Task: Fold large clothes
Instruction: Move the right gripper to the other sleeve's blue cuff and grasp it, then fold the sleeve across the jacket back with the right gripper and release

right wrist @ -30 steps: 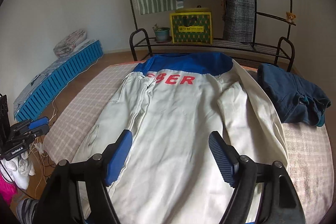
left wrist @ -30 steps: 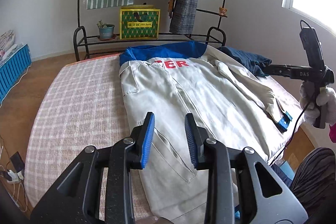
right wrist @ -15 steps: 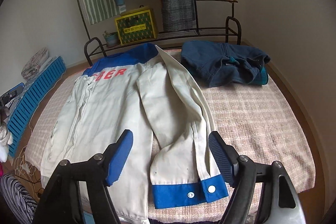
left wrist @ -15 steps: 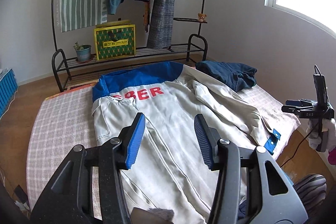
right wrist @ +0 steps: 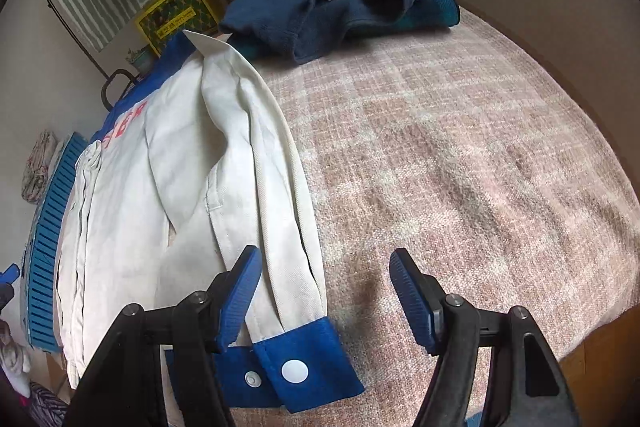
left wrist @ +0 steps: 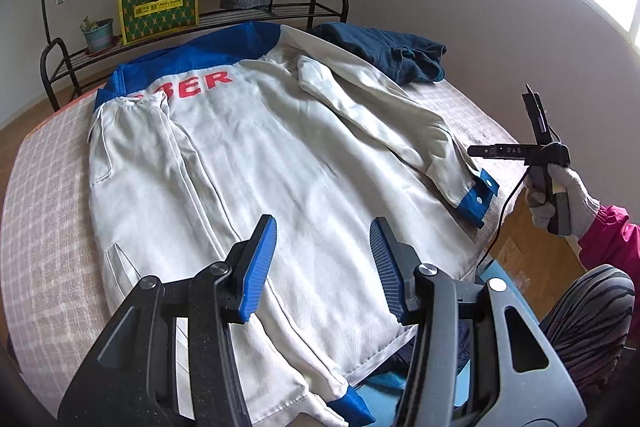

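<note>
A white jacket (left wrist: 280, 155) with a blue yoke and red letters lies back-up on the bed. Its right sleeve is folded down along the side and ends in a blue cuff (right wrist: 296, 371) with white snaps. My right gripper (right wrist: 324, 279) hovers low over that cuff (left wrist: 478, 195). Its jaws are closing, with the left finger above the sleeve, the right one above bare cover, and no pad pressing. My left gripper (left wrist: 323, 231) stands open over the jacket's lower back with nothing between its fingers. A gloved hand (left wrist: 560, 195) holds the right gripper past the bed's right edge.
A crumpled navy garment (right wrist: 340, 7) lies at the bed's far right corner. The pink checked bed cover (right wrist: 460, 147) is bare right of the sleeve. Behind the bed stands a black clothes rack (left wrist: 320, 3) with a yellow-green bag (left wrist: 158, 3) and a plant pot (left wrist: 98, 35).
The right gripper swung right and dropped to the sleeve cuff, rolling as it went, and its jaws narrowed slightly. The left gripper shifted right over the jacket and its jaws widened.
</note>
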Available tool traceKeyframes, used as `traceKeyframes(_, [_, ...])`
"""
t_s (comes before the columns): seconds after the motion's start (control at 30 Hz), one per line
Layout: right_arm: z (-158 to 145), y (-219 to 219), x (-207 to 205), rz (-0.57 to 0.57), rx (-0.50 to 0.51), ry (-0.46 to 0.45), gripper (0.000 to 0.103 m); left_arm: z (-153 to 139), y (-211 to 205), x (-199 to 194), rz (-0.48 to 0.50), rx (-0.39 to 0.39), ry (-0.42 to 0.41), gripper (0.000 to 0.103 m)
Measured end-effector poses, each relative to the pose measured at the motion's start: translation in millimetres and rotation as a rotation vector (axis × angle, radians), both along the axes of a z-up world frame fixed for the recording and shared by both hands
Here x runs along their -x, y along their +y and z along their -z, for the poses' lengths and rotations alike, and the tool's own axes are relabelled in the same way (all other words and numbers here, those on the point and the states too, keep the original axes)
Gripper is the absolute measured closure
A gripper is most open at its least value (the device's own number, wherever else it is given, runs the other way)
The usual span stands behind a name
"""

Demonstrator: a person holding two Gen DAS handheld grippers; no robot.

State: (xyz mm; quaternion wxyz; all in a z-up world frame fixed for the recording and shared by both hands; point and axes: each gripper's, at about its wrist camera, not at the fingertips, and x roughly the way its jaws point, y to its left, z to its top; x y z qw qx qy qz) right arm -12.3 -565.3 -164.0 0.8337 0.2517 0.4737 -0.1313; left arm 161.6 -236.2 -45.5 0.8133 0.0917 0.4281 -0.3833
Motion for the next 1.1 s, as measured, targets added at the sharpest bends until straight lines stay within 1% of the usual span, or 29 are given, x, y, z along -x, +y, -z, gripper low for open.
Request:
traceKeyframes(0.07, [11,-6,-2,0.011,-0.033,0.004,0.033,8,4,1,-0.019,0.005,0.017,0.053])
traceKeyframes(0.17, [11,-4,-6,-0.018,-0.025,0.002,0.033,18,16,1,-0.045,0.009,0.036,0.053])
traceKeyframes(0.2, [10,-1,-9,-0.04,-0.022,0.01,0.039,21,21,2,-0.054,0.007,0.039,0.053])
traceKeyframes(0.23, [10,2,-12,-0.065,-0.024,0.022,0.051,25,25,3,-0.059,0.007,0.04,0.053])
traceKeyframes(0.27, [10,5,-17,-0.091,-0.028,0.04,0.058,28,30,4,-0.066,0.007,0.042,0.053])
traceKeyframes(0.33, [7,13,-24,-0.131,-0.023,0.067,0.08,33,40,6,-0.089,0.018,0.053,0.053])
traceKeyframes(0.4, [1,23,-28,-0.156,-0.007,0.078,0.091,35,49,8,-0.102,0.036,0.067,0.053])
traceKeyframes(0.43, [-3,29,-29,-0.158,0.016,0.078,0.096,35,52,10,-0.106,0.035,0.059,0.053])
traceKeyframes(0.53, [-19,44,-28,-0.152,0.064,0.067,0.1,31,58,14,-0.106,0.012,0.009,0.053])
traceKeyframes(0.6, [-35,57,-24,-0.148,0.118,0.051,0.101,28,62,16,-0.103,0.012,-0.011,0.053])
traceKeyframes(0.7, [-60,79,-20,-0.156,0.194,0.027,0.101,29,69,13,-0.114,0.028,-0.002,0.053])
traceKeyframes(0.8, [-87,109,-17,-0.196,0.275,-0.013,0.102,31,75,7,-0.136,0.039,0.016,0.053])
traceKeyframes(0.9, [-108,148,-23,-0.275,0.344,-0.048,0.102,31,80,3,-0.157,0.061,0.031,0.053])
traceKeyframes(0.97, [-115,176,-26,-0.343,0.398,-0.058,0.102,29,84,0,-0.166,0.072,0.03,0.053])
traceKeyframes(1.03, [-117,209,-30,-0.423,0.451,-0.061,0.102,26,87,-2,-0.18,0.082,0.027,0.053])
traceKeyframes(1.1, [-112,247,-32,-0.524,0.506,-0.05,0.102,23,90,-6,-0.192,0.099,0.033,0.053])
